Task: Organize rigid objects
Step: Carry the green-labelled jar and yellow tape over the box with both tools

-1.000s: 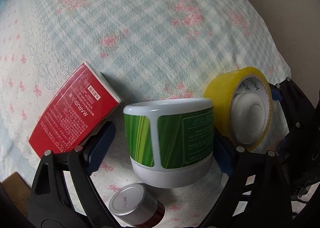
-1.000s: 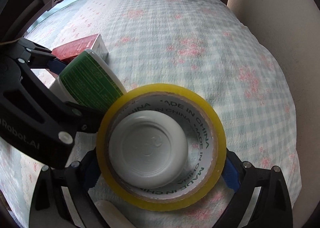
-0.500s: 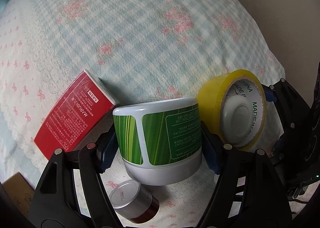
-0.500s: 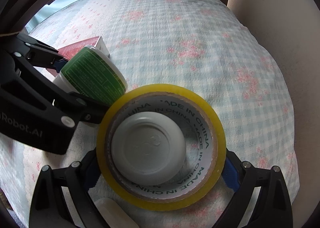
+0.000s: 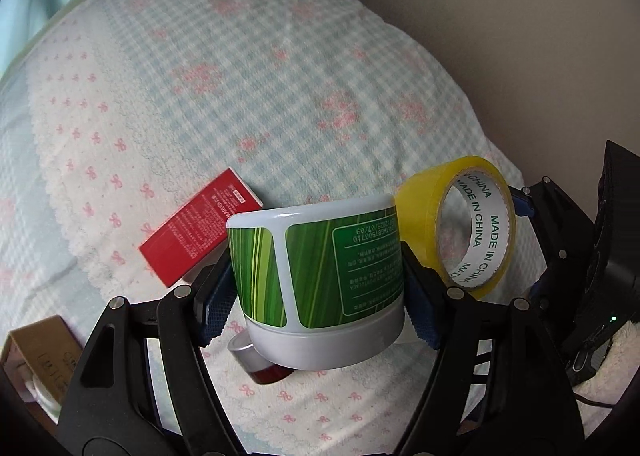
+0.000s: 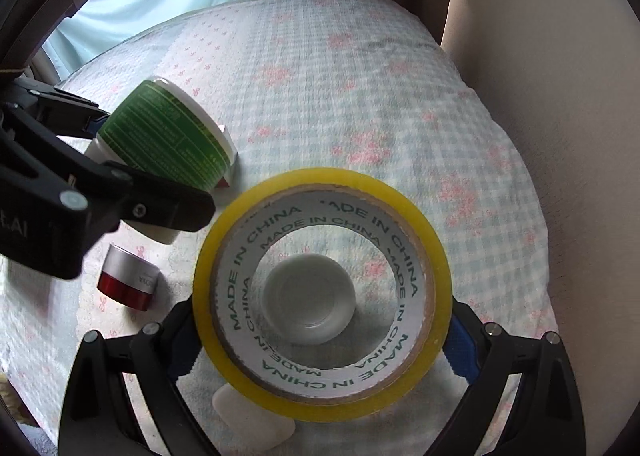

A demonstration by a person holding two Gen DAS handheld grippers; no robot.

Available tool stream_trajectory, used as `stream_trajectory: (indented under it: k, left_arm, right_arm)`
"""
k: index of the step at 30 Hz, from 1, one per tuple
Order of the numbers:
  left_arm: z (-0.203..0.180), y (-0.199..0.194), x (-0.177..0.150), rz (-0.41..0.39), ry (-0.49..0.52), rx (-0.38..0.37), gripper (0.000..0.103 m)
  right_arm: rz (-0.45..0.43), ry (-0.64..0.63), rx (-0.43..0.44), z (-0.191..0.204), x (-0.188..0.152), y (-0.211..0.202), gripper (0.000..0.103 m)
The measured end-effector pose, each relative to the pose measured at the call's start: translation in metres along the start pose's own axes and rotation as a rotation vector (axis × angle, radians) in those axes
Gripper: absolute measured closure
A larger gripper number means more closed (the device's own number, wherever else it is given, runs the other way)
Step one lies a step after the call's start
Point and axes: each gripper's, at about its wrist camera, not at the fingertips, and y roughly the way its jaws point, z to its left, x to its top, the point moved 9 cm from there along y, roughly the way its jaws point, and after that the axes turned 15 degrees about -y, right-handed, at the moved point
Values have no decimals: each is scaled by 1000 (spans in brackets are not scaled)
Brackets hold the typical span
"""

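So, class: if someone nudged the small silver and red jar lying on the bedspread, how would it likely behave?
The jar lies on its side, a short cylinder, so it would probably roll rather than slide. The soft textured bedspread would likely stop it soon. It looks rigid with a metal-looking cap, so it should not deform, though its weight cannot be judged from the pictures.

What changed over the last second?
The left hand-held gripper closed on the green tub and lifted it; the right hand-held gripper raised the tape roll off the white cap. Red box and small jar stayed put.
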Motion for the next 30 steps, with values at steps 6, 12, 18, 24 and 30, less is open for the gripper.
stream_trajectory:
  k: [6,12,18,24,30]
  left_arm:
    - [5,-74,-8,-80,-19,-24,33]
    - [20,-161,-21,-170,-69,-58,33]
    - [67,-235,-43,-254,-114,-52,33]
    - [138,-300,-79,-313,-169,-19,33]
    - [219,-348,-119,-355,-222,26,33]
  right_arm:
    - [-34,-2,-35,1,27,-60,7]
    - [-71,-23,-77,24,64,-132,7]
    - [-114,-26,-70,71,103,-193,7]
    - [-156,-70,-41,140,150,-232,7]
    - [-186,-104,4,224,194,-249,7]
